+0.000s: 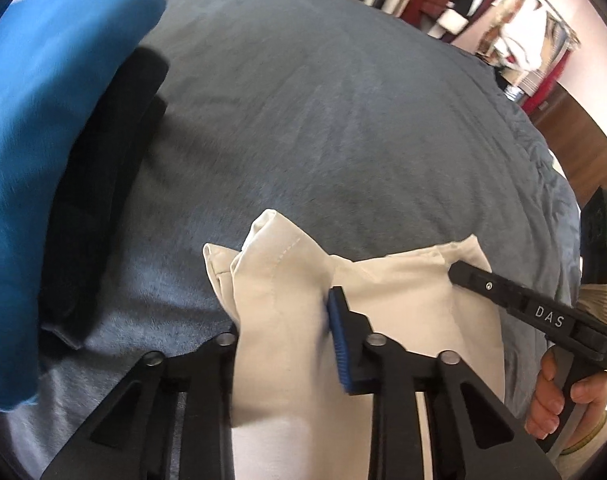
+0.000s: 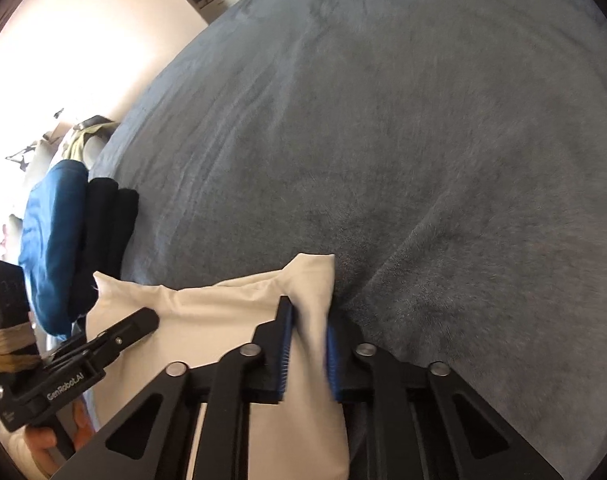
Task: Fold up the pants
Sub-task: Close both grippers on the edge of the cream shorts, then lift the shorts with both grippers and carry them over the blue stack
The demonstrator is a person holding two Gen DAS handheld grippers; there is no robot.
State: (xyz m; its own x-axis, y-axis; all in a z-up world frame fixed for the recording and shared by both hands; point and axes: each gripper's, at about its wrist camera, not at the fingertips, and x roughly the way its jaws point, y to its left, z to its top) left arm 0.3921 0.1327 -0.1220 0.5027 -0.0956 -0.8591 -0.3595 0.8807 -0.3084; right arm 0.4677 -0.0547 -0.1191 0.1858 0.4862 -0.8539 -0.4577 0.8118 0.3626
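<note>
Left wrist view
Pants (image 1: pixel 403 300): cream cloth, low centre, on the grey-blue blanket (image 1: pixel 323 120).
Left gripper (image 1: pixel 287 328): fingers pinch a bunched fold.
Right gripper (image 1: pixel 469 276): lower right, tip on the cloth; grip unclear here.
Blue cloth (image 1: pixel 43 160): left edge, beside dark cloth (image 1: pixel 99 200).

Right wrist view
Pants (image 2: pixel 223 312): low centre.
Right gripper (image 2: pixel 309 344): narrow, clamping a fold.
Left gripper (image 2: pixel 143 320): lower left, on the cloth.

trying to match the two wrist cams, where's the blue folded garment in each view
Left wrist view: the blue garment fills the left edge, large and blurred, lying over the black garment.
Right wrist view: it sits small at the left edge, left of the same black garment, beyond the left gripper.
Shared landmark: the cream pants on the grey-blue blanket.
</note>
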